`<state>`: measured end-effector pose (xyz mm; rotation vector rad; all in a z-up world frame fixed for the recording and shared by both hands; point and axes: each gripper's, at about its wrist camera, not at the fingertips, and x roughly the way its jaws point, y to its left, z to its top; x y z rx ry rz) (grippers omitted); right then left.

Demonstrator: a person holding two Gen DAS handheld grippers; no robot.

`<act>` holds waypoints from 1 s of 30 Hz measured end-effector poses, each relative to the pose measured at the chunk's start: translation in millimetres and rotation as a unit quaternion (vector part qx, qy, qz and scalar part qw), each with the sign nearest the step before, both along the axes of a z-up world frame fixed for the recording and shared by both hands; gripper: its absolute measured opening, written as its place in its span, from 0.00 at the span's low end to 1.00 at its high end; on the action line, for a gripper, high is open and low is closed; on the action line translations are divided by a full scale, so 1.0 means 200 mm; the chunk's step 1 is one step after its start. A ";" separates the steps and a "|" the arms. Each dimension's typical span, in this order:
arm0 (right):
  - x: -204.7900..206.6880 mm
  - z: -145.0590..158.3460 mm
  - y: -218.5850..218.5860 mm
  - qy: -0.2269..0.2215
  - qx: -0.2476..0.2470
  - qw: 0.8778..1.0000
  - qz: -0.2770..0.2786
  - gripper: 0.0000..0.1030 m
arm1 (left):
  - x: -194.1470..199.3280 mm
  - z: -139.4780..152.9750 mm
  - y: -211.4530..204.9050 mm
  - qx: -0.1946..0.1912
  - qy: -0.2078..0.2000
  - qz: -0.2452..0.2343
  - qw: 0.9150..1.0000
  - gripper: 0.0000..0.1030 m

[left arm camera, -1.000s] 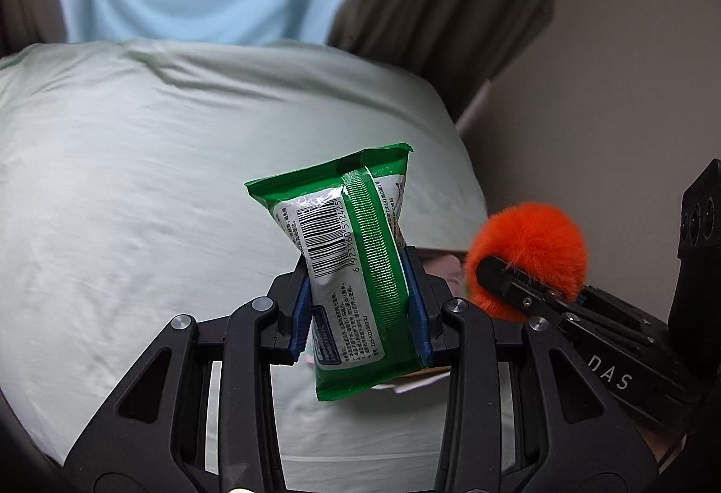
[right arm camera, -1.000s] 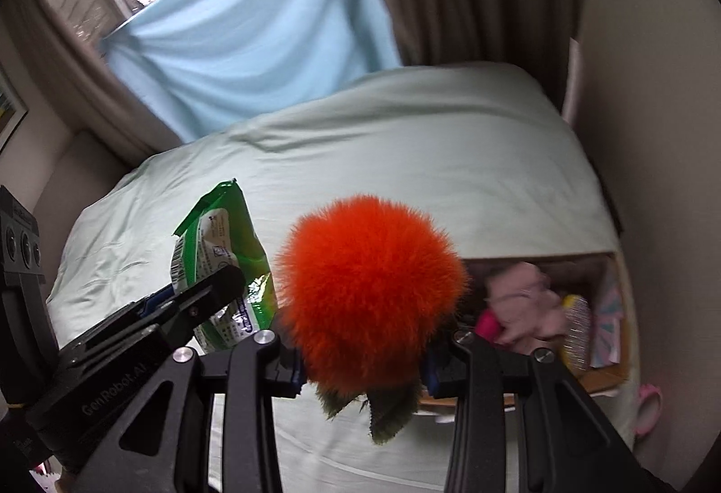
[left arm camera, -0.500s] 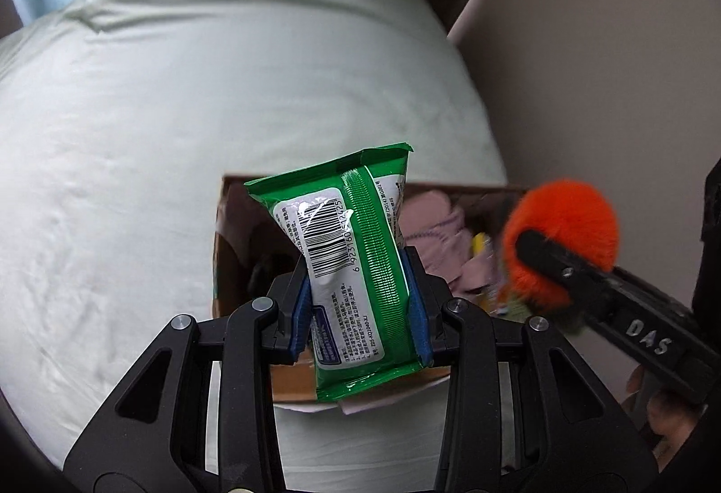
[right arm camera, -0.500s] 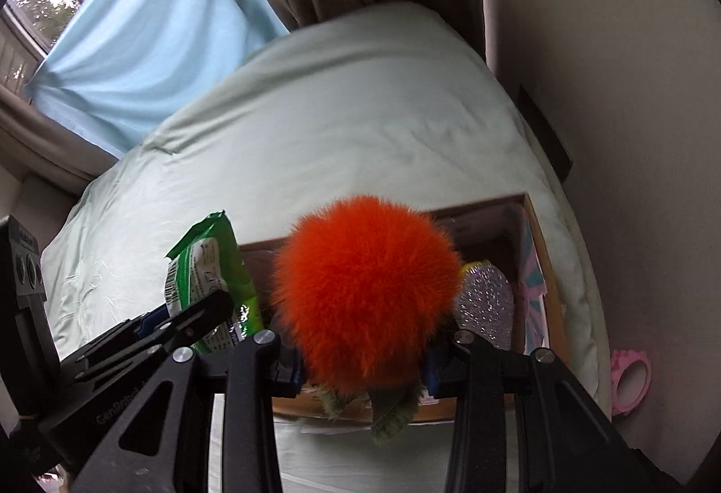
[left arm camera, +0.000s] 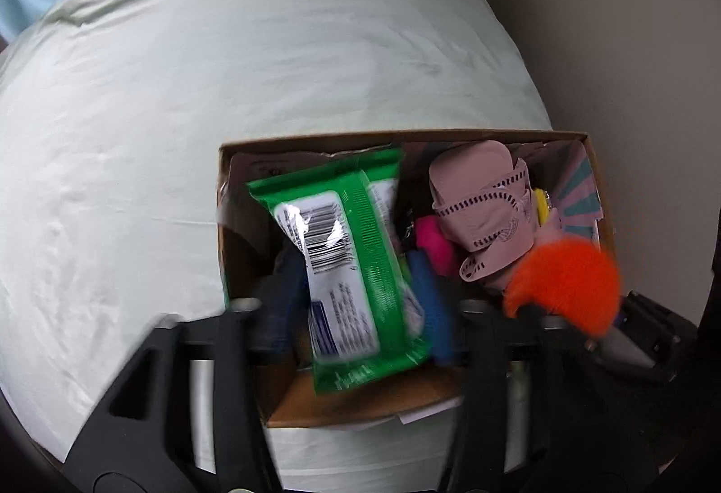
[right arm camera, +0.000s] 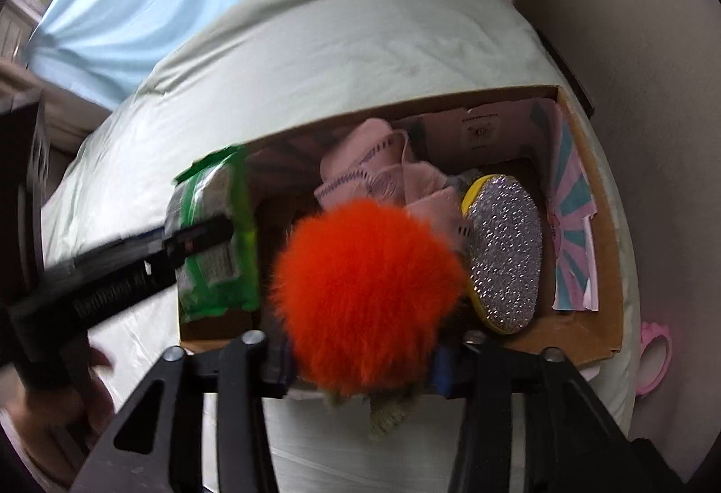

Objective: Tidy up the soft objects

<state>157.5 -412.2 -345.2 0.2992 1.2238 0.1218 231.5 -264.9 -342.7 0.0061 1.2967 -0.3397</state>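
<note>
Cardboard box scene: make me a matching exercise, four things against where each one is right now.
Things:
1. green wipes pack
2. orange pompom
3. glittery oval item
4. pink ring

Places:
A. lying inside the cardboard box
B. on the bed outside the box
C. between the right gripper's fingers
D. between the left gripper's fingers

Pairs: 1-D, 2-C, 3-A, 4-B

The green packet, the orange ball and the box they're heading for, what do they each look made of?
Green packet: thin glossy plastic film, judging by its glare, crinkles and printed barcode.
Orange ball: fluffy synthetic-looking fur or plush; fine fibres fuzz its outline.
Box: plain brown cardboard, matte, with raw cut edges.
</note>
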 end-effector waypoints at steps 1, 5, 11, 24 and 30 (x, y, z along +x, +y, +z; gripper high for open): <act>-0.01 -0.02 0.00 0.000 -0.006 1.000 0.008 0.63 | 0.01 0.01 0.01 -0.001 -0.002 0.002 1.000 1.00; -0.06 -0.04 0.02 -0.007 -0.039 0.999 0.033 0.97 | 0.04 0.07 0.03 -0.020 -0.014 0.016 1.000 1.00; -0.10 -0.02 -0.03 -0.011 -0.040 0.999 0.013 0.98 | 0.01 0.13 0.08 -0.011 -0.018 0.016 1.000 1.00; -0.14 0.43 0.04 -0.087 -0.047 0.995 0.001 0.98 | -0.23 0.58 0.23 -0.034 -0.085 0.029 0.995 1.00; -0.23 0.85 0.17 -0.157 -0.084 0.984 0.006 0.98 | -0.43 0.97 0.44 -0.042 -0.154 0.047 0.986 1.00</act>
